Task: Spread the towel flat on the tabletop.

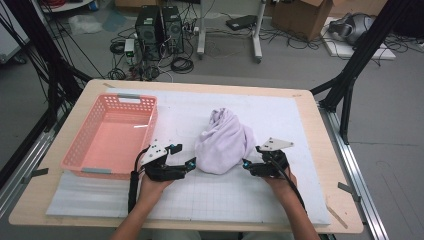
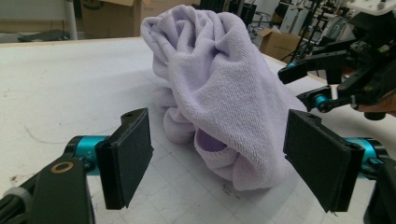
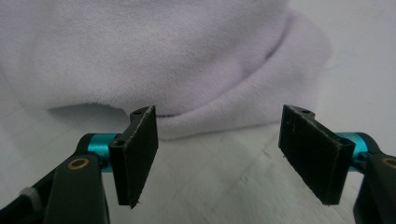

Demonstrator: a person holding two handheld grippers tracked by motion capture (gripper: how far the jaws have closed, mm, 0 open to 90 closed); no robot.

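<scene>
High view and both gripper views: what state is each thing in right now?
Towel: bunched in a heap on the mat, not gripped.
Basket: upright, nothing inside.
Left gripper: open, just short of the towel.
Right gripper: open, close to the towel's edge.

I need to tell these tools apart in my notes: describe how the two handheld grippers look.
The left gripper and right gripper look alike: black frames, two flat rectangular black jaws on turquoise fittings, with brass-coloured rings near the pivots. Each carries a pale grey three-cornered plate on top and trails a black cable. The forearms are bare, with no sleeves in view.
</scene>
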